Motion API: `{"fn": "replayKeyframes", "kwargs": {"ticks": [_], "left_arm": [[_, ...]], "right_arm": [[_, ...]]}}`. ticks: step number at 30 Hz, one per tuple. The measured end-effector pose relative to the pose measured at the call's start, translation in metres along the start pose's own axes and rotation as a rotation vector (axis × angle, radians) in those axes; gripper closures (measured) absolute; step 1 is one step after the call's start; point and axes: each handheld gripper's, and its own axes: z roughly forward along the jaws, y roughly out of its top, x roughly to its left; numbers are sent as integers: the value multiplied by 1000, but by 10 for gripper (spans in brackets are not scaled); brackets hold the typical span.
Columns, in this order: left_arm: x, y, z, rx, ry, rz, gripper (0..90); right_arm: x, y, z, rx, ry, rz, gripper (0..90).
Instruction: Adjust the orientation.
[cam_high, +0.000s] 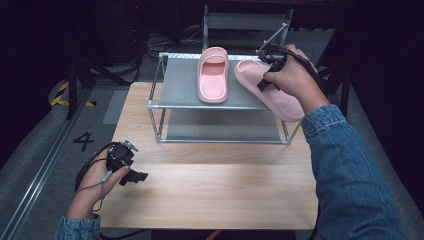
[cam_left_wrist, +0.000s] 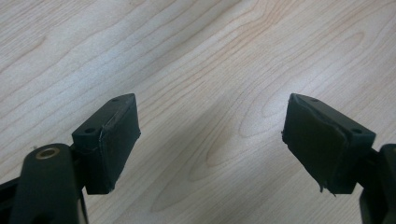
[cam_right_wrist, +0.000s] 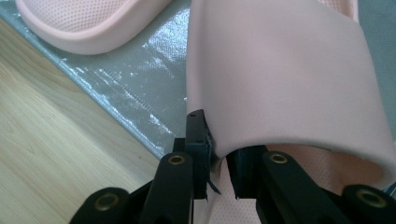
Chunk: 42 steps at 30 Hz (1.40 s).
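Note:
Two pink slide slippers are at a small metal rack (cam_high: 165, 106) at the back of the wooden table. One slipper (cam_high: 213, 75) lies flat on the rack's top shelf, and its edge (cam_right_wrist: 88, 23) shows in the right gripper view. My right gripper (cam_high: 264, 80) is shut on the strap of the second slipper (cam_high: 275, 92), which is tilted over the shelf's right front corner. In the right gripper view the jaws pinch that strap (cam_right_wrist: 280, 79) between them. My left gripper (cam_high: 131, 172) hovers low over the table near its left front, jaws wide open around nothing (cam_left_wrist: 210, 135).
The rack has a lower grey shelf (cam_high: 225, 131) under the top one. A second metal frame (cam_high: 245, 22) stands on the floor behind the table. Bare wood (cam_high: 215, 190) stretches between the rack and the table's front edge.

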Motion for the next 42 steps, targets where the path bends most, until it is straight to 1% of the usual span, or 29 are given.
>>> {"fn": "replayKeyframes", "kwargs": {"ticks": [1, 2, 3, 4, 5, 6, 9, 12, 14, 15, 17, 18, 19, 20, 23, 25, 26, 27, 28, 29, 31, 33, 34, 35, 36, 37, 38, 41, 42], "left_arm": [[0, -2, -1, -2, 1, 3, 192], [-1, -3, -1, 2, -5, -4, 192], [0, -5, -2, 3, -1, 2, 192], [0, -6, -3, 8, -1, -9, 192], [1, -8, -3, 7, 11, -7, 191], [1, -9, -4, 7, 16, -15, 192], [0, -12, -4, 5, 19, -22, 192], [-1, -15, -4, 8, 13, -20, 191], [-1, -17, -4, 17, 12, -19, 191], [-1, -18, -4, 13, 15, -14, 191], [-1, -20, -4, 17, 15, -13, 191], [-1, -21, -4, 20, 13, -20, 191], [0, -21, -5, 20, 19, -16, 191], [0, -22, -5, 20, 20, -25, 191], [0, -22, -4, 22, 21, -26, 189], [-1, -21, -3, 20, 21, -17, 187], [0, -20, -3, 20, 21, -12, 187], [-1, -20, -3, 23, 18, -18, 186], [-1, -19, -3, 22, 22, -9, 186], [-1, -18, -3, 26, 17, -17, 186], [-1, -16, -2, 22, 17, -10, 185], [-1, -13, -1, 22, 14, -6, 184], [0, -11, -1, 22, 13, 0, 184], [-1, -10, 0, 27, 10, -5, 184], [0, -7, 1, 27, 14, 6, 184], [-1, -6, 2, 28, 10, 1, 184], [-2, -4, 3, 29, 6, -3, 184], [-2, 3, 5, 26, 4, 13, 184], [-2, 5, 6, 27, -2, 11, 184]], "right_arm": [[-1, 4, 1, 8, -1, 10, 806], [-1, 4, 1, 8, -1, 10, 806], [-1, 5, 2, 12, -3, 13, 806], [-1, 8, 3, 13, -4, 16, 805], [-2, 9, 4, 15, -4, 17, 804], [-2, 12, 6, 16, -7, 16, 805], [-4, 17, 10, 22, -4, 25, 805], [-5, 22, 16, 41, -13, 27, 805], [-6, 25, 20, 37, -17, 25, 806], [-7, 26, 21, 40, -21, 21, 808], [-8, 28, 25, 32, -20, 21, 807], [-9, 29, 27, 28, -21, 17, 808], [-9, 29, 27, 28, -21, 17, 808], [-8, 29, 28, 28, -19, 14, 812], [-6, 31, 30, -19, -20, 2, 806], [-4, 31, 32, -25, -25, -9, 800], [-4, 31, 33, -31, -25, -14, 787], [-3, 30, 33, -38, -23, -12, 759], [-3, 30, 33, -45, -21, -11, 730], [-3, 28, 33, -55, -18, -7, 709], [-3, 25, 31, -77, -14, -11, 672], [-4, 20, 25, -103, -8, 2, 639], [-4, 17, 21, -121, -5, -1, 632], [-4, 15, 18, -126, -4, 3, 626], [-4, 12, 14, -137, -6, 1, 624], [-4, 8, 9, -149, -10, -8, 622], [-4, 5, 7, -153, -9, -3, 617], [-5, -7, -5, -162, -18, 2, 610], [-6, -11, -8, -167, -20, 4, 610]]}}
